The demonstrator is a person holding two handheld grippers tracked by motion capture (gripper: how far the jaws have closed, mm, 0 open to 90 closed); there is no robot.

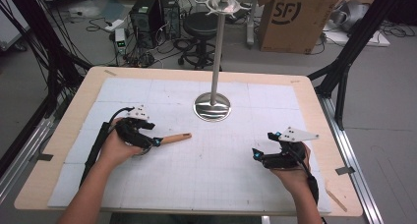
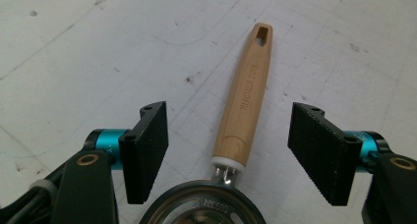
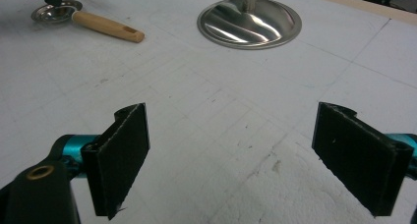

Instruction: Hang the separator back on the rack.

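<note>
Jaws of the left gripper [image 2: 228,153] stand open astride the strainer's wooden handle [image 2: 246,103], gripping nothing, so closing off-centre could skid it sideways.

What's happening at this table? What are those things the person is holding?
A person holds a gripping tool in each hand. The left tool sits open astride a wooden-handled utensil lying flat on the white mat, pads not touching it. The right tool waits open over bare mat. A steel stand stands behind.
</note>
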